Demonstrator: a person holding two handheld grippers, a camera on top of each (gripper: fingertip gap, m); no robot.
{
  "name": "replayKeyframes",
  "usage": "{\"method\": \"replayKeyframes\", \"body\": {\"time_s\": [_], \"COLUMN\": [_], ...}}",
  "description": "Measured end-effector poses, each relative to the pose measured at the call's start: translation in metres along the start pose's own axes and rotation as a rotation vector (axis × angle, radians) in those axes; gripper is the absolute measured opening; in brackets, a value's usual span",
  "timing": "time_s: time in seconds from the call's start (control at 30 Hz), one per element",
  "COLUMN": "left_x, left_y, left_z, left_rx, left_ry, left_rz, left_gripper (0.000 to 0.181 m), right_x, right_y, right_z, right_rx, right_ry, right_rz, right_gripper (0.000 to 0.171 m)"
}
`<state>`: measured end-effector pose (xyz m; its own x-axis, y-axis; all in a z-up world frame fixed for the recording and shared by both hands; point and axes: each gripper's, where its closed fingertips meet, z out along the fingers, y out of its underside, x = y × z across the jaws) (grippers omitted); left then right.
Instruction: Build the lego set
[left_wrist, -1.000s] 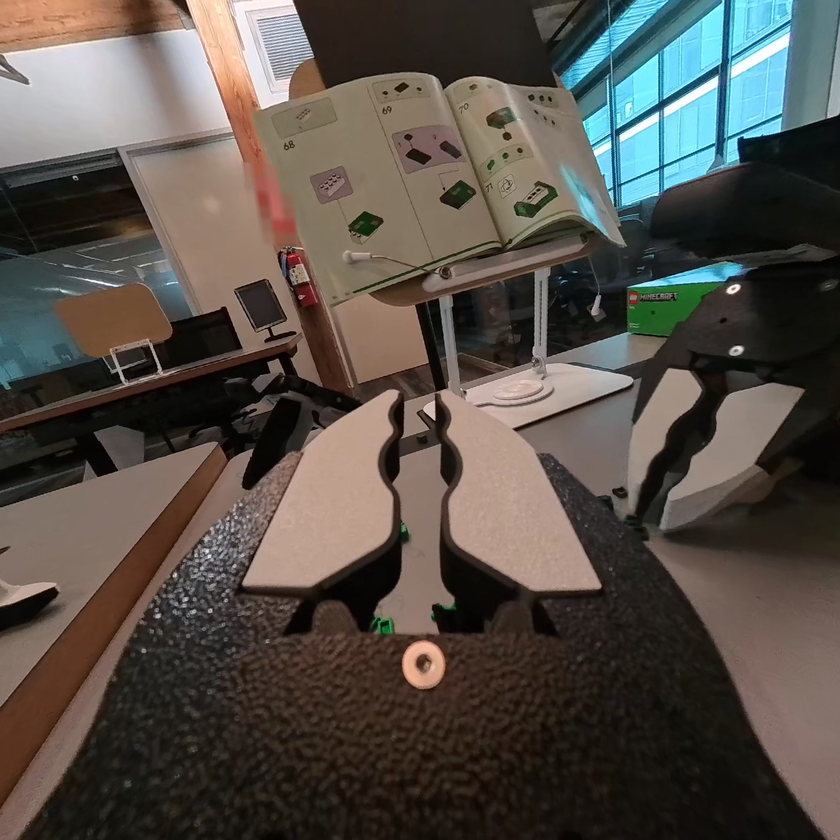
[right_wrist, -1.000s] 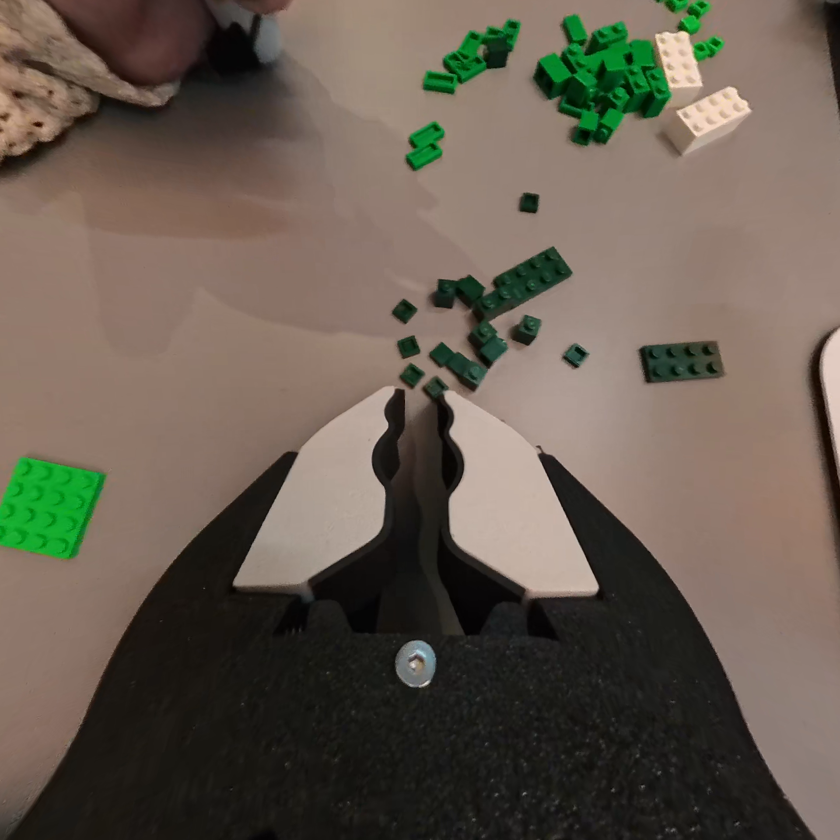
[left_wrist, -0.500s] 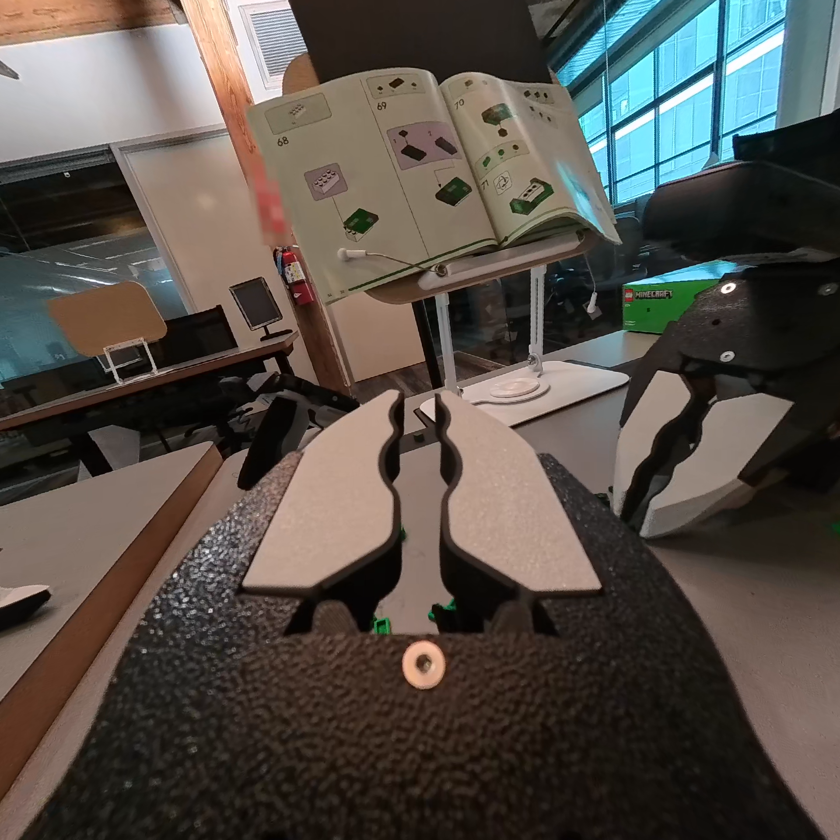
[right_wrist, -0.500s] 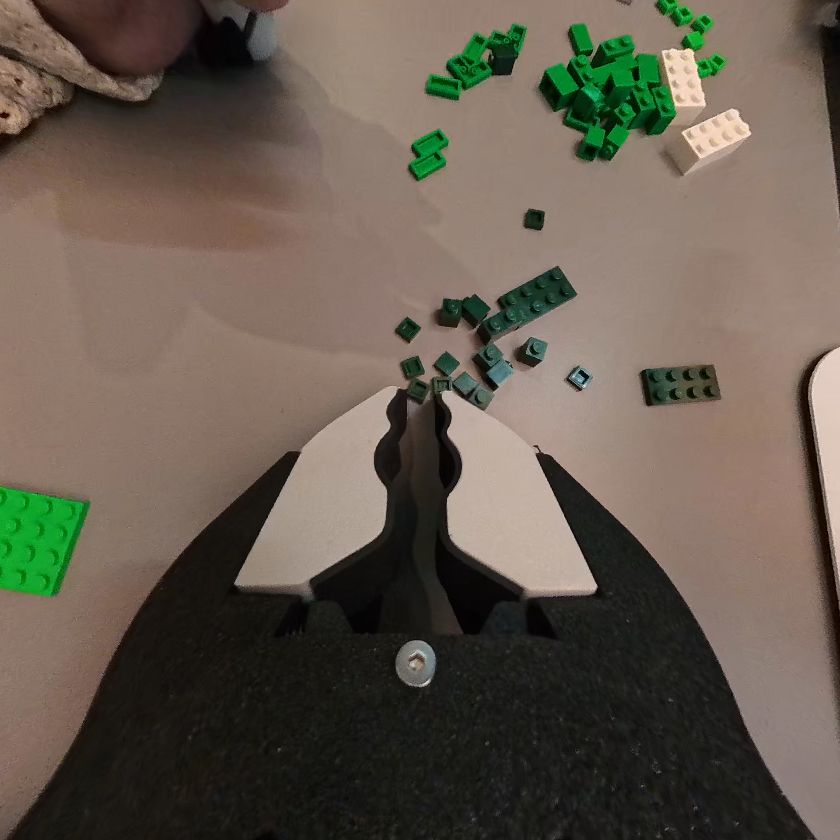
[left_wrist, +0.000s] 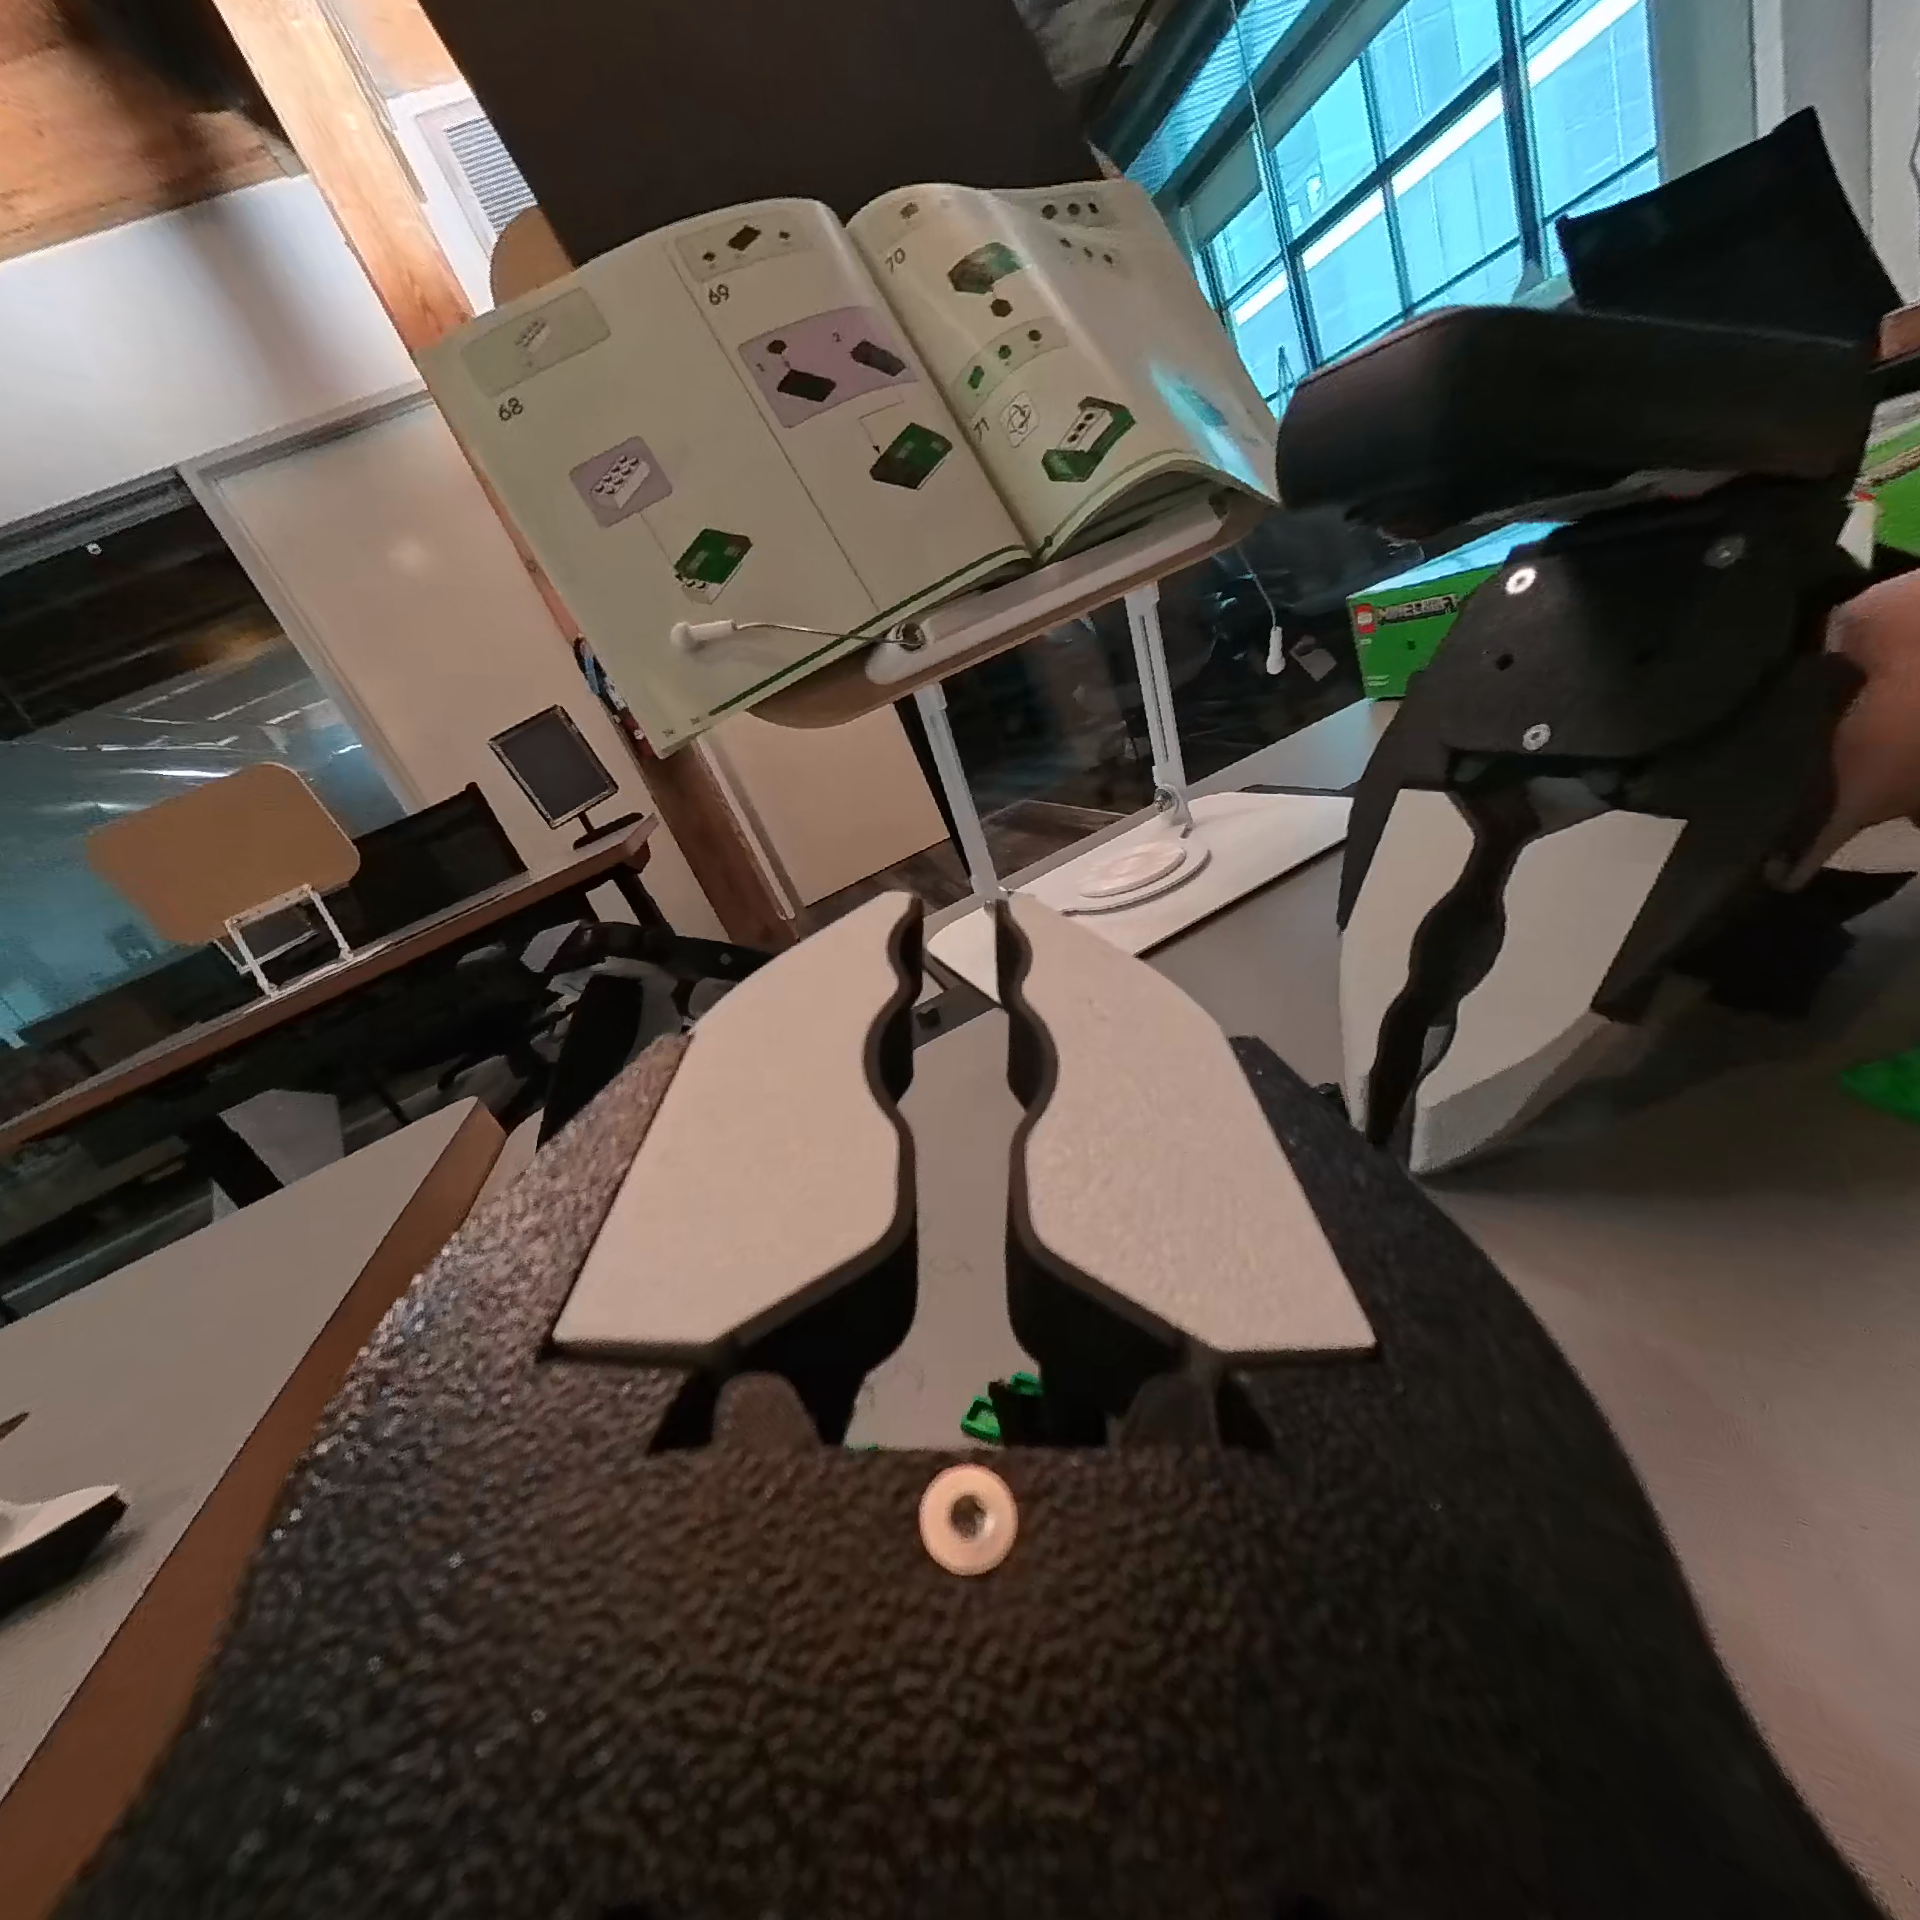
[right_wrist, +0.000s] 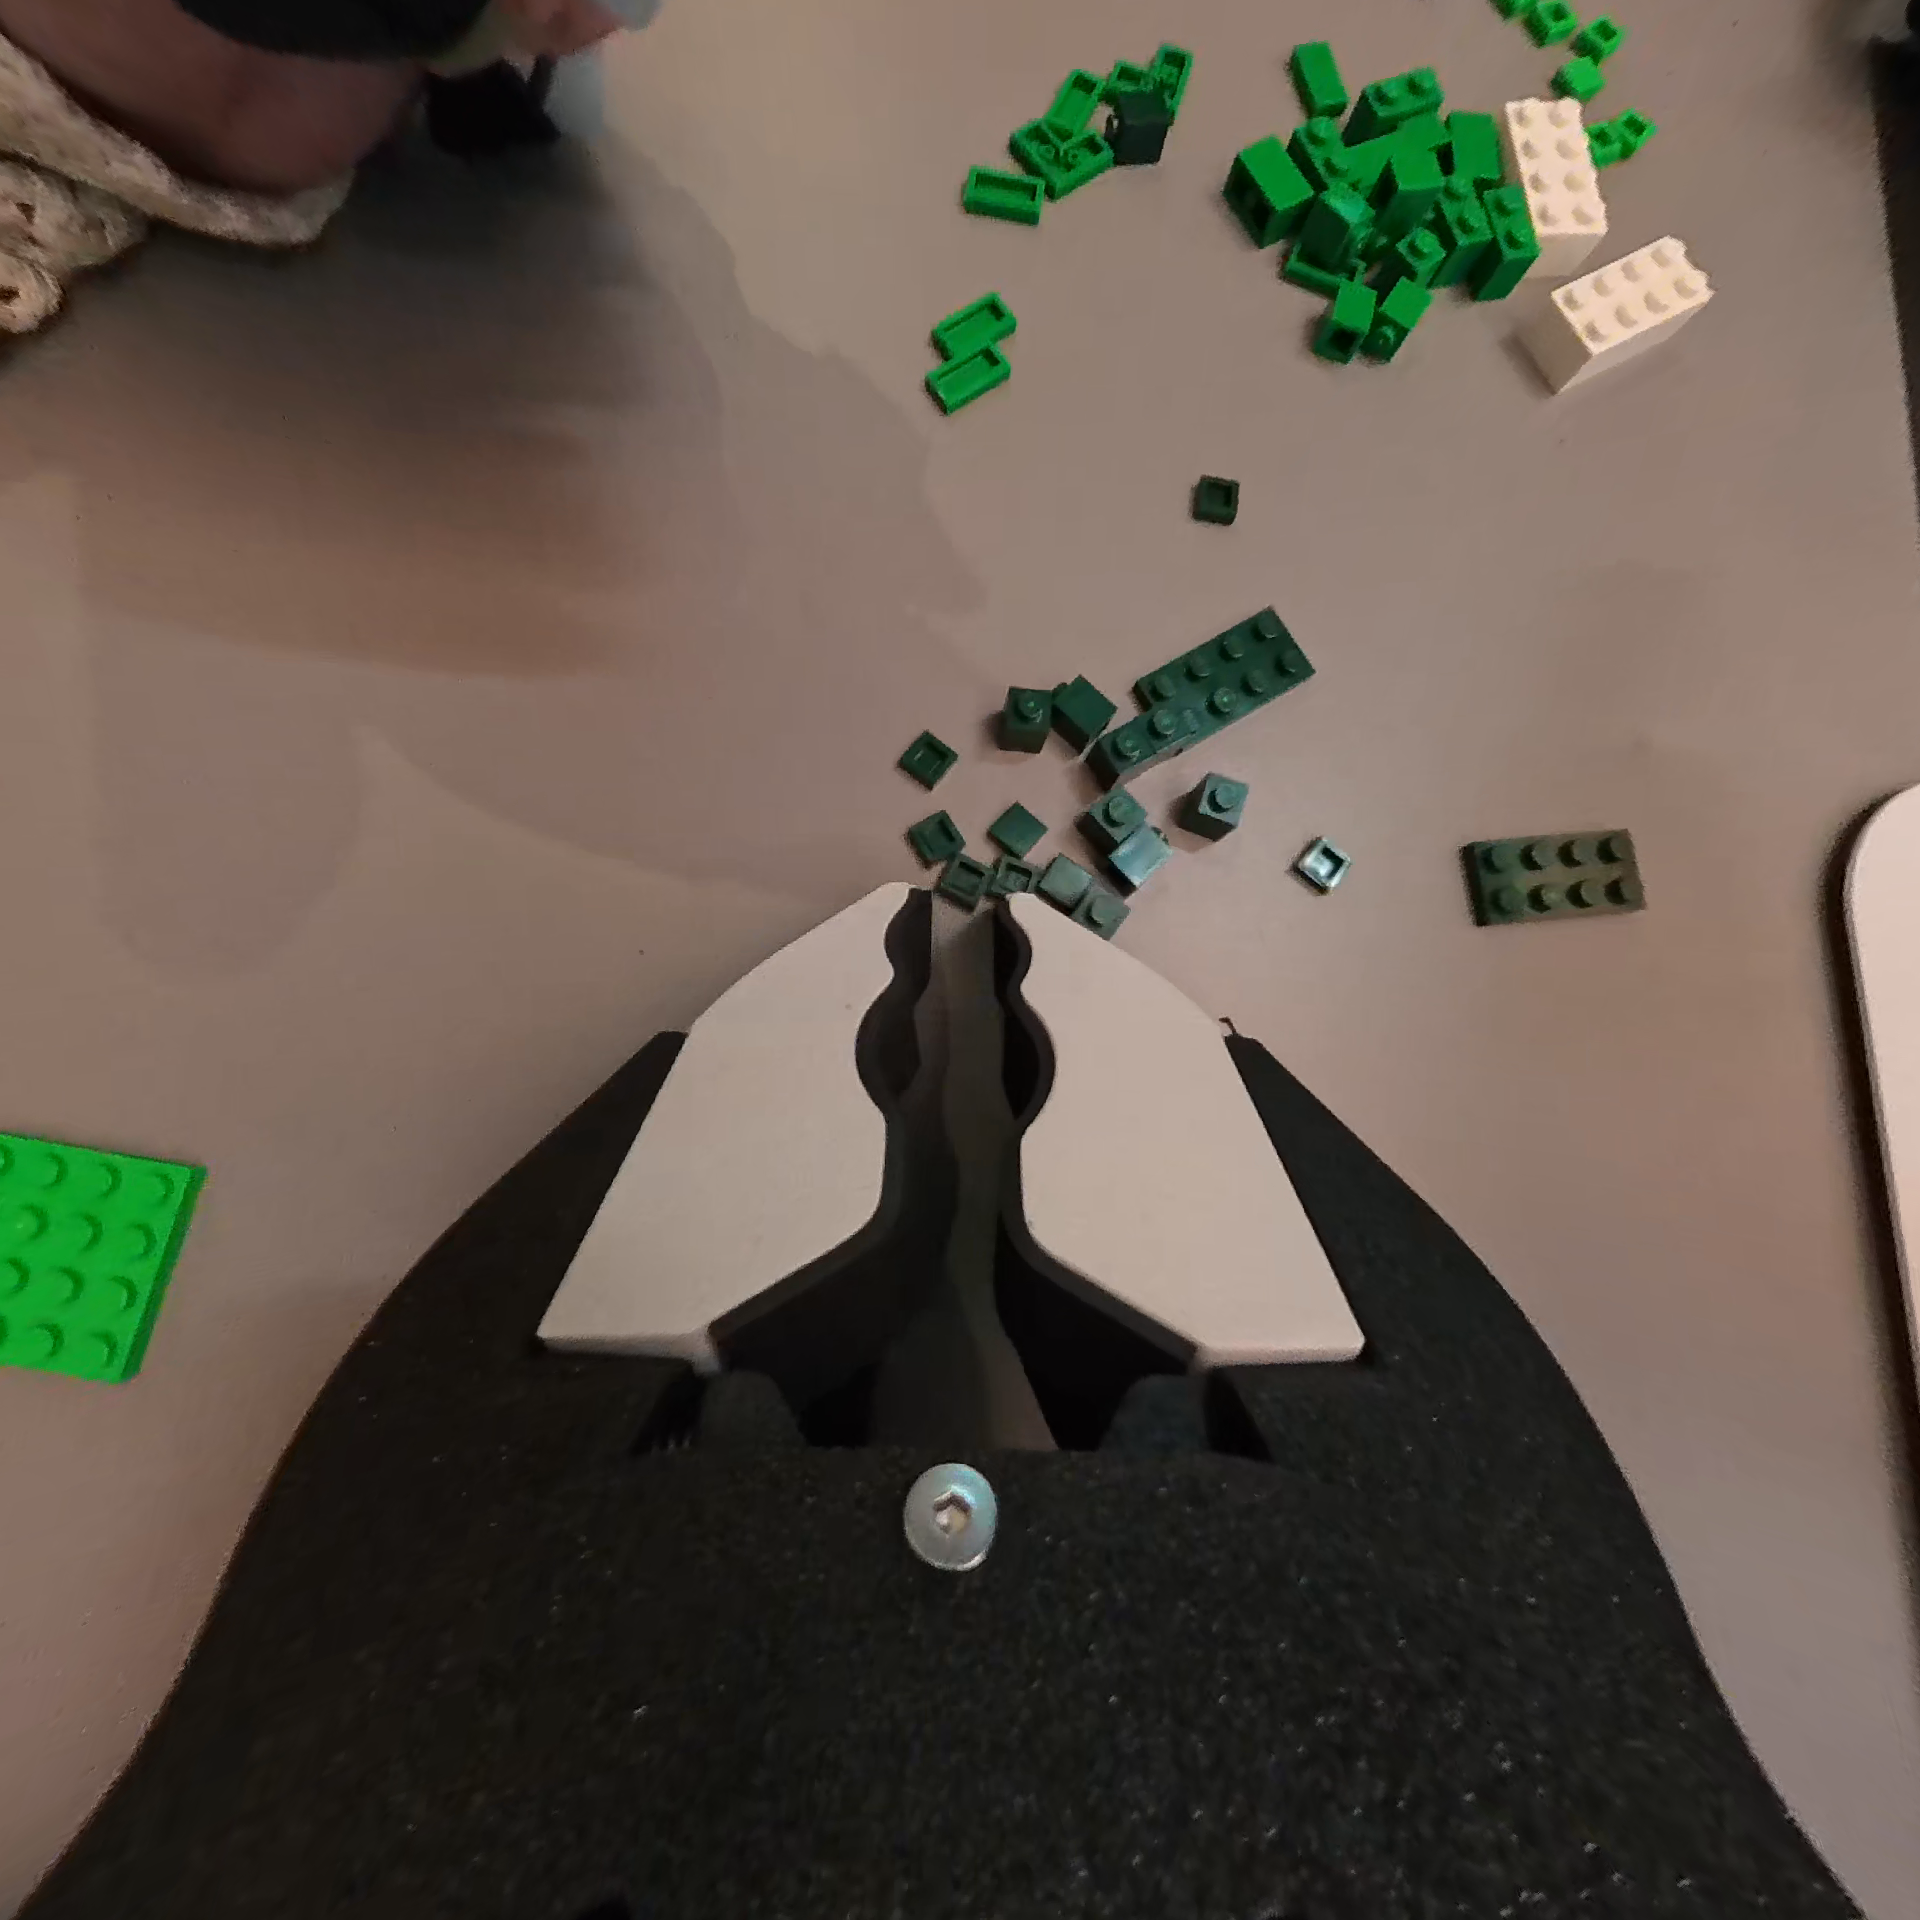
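The right gripper (right_wrist: 961, 906), jaws nearly closed and holding nothing, is hovering at the near edge of the dark green pieces (right_wrist: 1081, 810) on the table (right_wrist: 416, 727), tiny, light, hard, slippery bits probably best pinched across opposite flat sides.

A grey tabletop (right_wrist: 416, 727) — beyond it, a small dark monitor (left_wrist: 556, 764) on another desk (left_wrist: 312, 987) and tall windows (left_wrist: 1455, 177).
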<state>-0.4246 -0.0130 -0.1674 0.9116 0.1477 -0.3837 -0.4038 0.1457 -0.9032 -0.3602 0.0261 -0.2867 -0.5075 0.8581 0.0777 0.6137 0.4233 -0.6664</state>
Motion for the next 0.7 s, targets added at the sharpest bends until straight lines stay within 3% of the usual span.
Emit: {"method": "replayKeyframes", "body": {"time_s": [0.37,0.7], "left_x": [0.0010,0.0035], "left_y": [0.0012,0.0018], "left_z": [0.0010,0.0018], "left_rx": [-0.005,-0.007], "left_ry": [0.004,0.014], "left_rz": [0.001,0.006], "left_gripper": [0.013,0.013], "right_x": [0.0036,0.0020], "right_y": [-0.0035,-0.0041], "right_z": [0.0026,0.0038], "right_rx": [0.024,0.010], "right_ry": [0.029,0.035], "right_rz": [-0.004,-0.031], "right_gripper": [0.017,0.008]}}
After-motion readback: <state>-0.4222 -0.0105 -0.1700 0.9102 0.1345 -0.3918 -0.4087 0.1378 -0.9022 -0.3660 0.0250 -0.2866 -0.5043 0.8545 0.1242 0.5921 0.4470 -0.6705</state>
